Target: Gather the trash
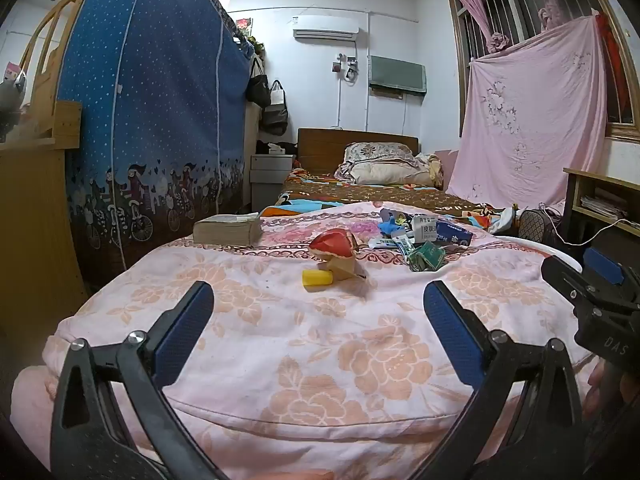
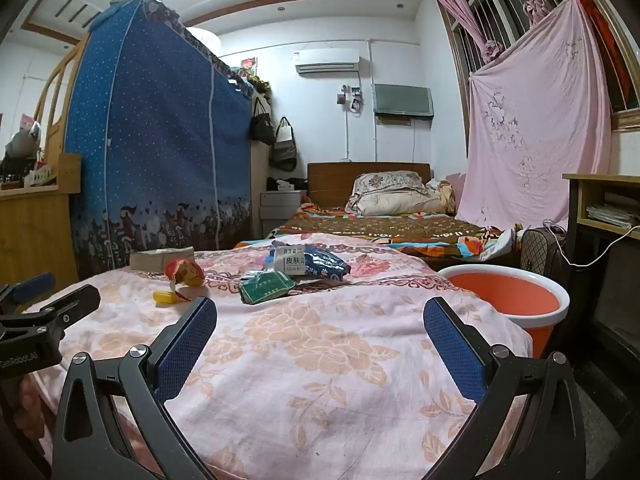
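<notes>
Left wrist view: left tool [image 1: 319, 314] wide apart, nothing between its blue pads, hovering over pink floral quilt [image 1: 320, 360] on the bed. Trash ahead: small yellow block [image 1: 317, 279], red-and-tan crumpled wrapper [image 1: 335, 250], green packet [image 1: 426, 258], pile of boxes [image 1: 424, 230].

Right wrist view: right tool [image 2: 320, 326] wide apart, empty. Orange bucket with white rim [image 2: 516, 298] beside bed, right of quilt.

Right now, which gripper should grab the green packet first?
Probably the right gripper. It is open and empty, the green packet lies just ahead of it, and the orange bucket stands on its side. The left gripper faces the yellow piece.
</notes>
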